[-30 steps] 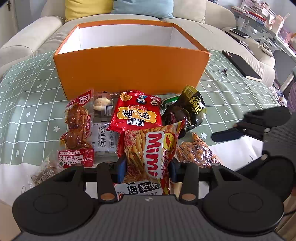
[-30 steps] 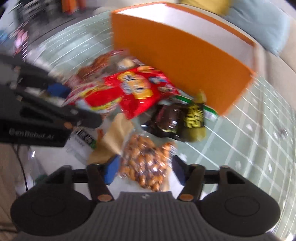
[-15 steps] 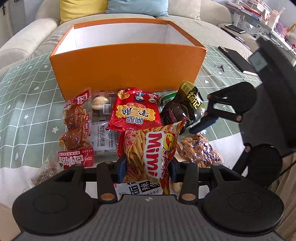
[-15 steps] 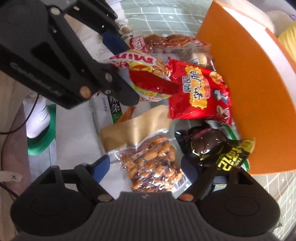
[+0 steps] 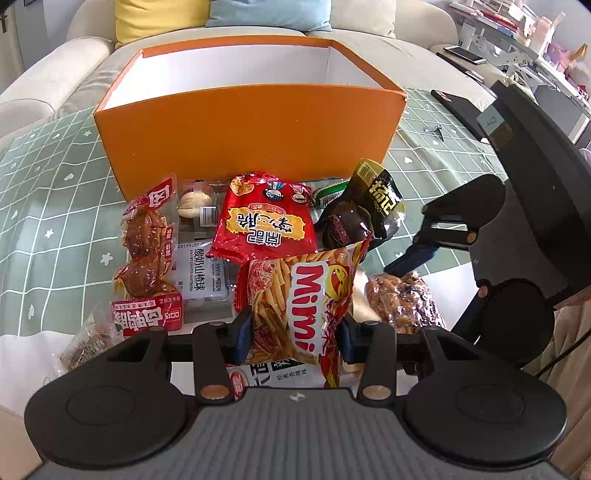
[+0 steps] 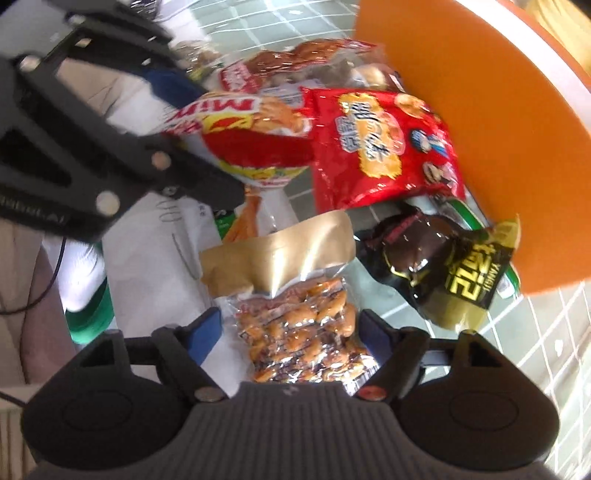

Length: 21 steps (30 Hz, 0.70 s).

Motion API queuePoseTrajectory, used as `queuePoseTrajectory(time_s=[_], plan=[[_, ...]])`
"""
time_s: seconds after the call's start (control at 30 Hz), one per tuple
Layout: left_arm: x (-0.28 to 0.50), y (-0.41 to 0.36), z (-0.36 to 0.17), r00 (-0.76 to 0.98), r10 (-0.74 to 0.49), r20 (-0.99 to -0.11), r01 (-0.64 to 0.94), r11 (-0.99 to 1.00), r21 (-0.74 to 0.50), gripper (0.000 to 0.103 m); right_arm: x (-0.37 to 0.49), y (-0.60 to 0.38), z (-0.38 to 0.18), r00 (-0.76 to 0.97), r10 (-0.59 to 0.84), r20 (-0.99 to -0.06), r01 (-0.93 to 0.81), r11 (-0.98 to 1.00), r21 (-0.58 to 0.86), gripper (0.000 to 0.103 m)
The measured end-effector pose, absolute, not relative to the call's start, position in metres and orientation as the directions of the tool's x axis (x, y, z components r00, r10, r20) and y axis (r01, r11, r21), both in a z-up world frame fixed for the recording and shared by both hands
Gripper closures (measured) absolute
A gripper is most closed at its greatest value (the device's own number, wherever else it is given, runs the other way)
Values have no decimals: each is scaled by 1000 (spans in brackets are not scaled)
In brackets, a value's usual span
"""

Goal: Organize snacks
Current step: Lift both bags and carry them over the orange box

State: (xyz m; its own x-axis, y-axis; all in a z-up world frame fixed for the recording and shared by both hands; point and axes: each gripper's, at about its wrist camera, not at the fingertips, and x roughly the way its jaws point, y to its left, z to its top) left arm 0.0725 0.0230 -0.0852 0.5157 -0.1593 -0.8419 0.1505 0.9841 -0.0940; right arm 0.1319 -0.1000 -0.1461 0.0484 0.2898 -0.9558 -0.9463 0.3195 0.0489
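Left wrist view: the left tongs [image 5: 293,330] clamp the Mimi snack bag [image 5: 306,295] before the orange box [image 5: 251,133]. Right wrist view: the right tongs [image 6: 290,328], jaws just closing yet apart, straddle the peanut pack [image 6: 299,332] on the desk [image 6: 554,332].

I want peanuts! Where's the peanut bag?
The peanut bag lies between the right gripper's open fingers, beside the dark snack bag.

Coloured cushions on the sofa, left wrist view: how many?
2. A yellow cushion sits at the top left, a blue cushion right beside it, both behind the orange box. More may lie outside the frame.
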Motion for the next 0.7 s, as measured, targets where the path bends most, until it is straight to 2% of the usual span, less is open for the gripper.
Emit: queuePoseTrajectory(time_s=[0.27,0.5,0.7], plan=[[68,22,-79,538,-154,-829,153,985,-84,53,127,-113,-140,143,281,-949,-882,471,7,30],[62,20,-63,582,-141,-801,141,987,-71,53,127,-135,-104,218,365,-905,-807,589,43,30],[59,21,-38,682,-66,-728,135,990,36,53,131,-145,-62,327,448,-832,-735,674,74,30]])
